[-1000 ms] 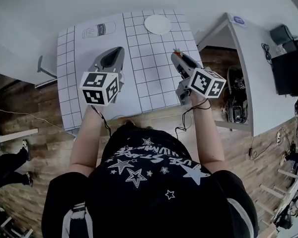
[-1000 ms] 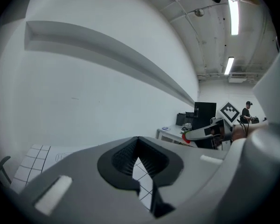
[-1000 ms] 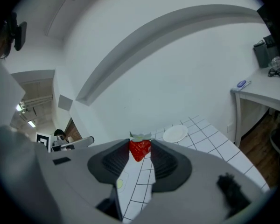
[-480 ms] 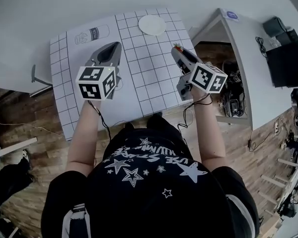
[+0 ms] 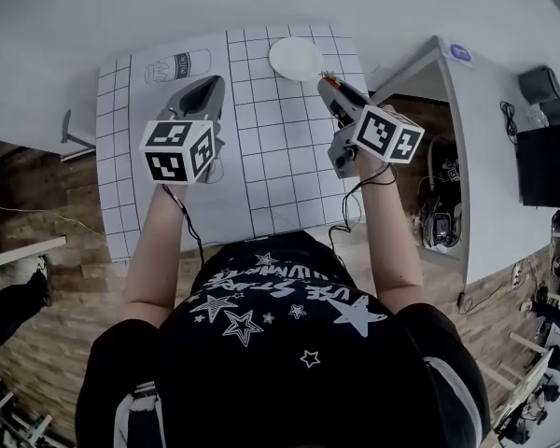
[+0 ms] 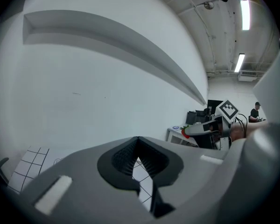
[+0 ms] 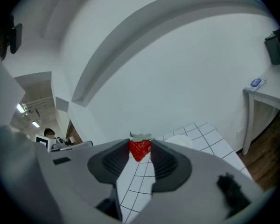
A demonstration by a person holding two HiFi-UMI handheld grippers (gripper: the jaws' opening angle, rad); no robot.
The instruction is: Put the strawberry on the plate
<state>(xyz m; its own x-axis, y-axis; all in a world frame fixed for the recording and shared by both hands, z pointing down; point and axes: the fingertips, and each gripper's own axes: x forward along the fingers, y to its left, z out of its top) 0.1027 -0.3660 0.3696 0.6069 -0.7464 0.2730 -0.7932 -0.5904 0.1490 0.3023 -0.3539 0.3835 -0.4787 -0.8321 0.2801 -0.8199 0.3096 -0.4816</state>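
- Two grippers are held above the gridded table [image 5: 261,171]; only the right gripper [image 7: 140,158] is loaded.
- Its jaws are clamped on the strawberry [image 7: 140,149], which is pinched at the very tips with its green cap outermost, probably so that it can be watched and let go cleanly.
- The strawberry is carried in the air, near the plate [image 5: 296,59] but not yet over it. In the head view the plate lies at the table's far edge, just beyond the tips and to their left.
- The left gripper [image 6: 138,141] is closed on nothing, its jaws meeting at the tips. It is held aside, well apart from the plate, presumably to leave the path free.
- A short reach forward and a lowering are judged to be needed before release.
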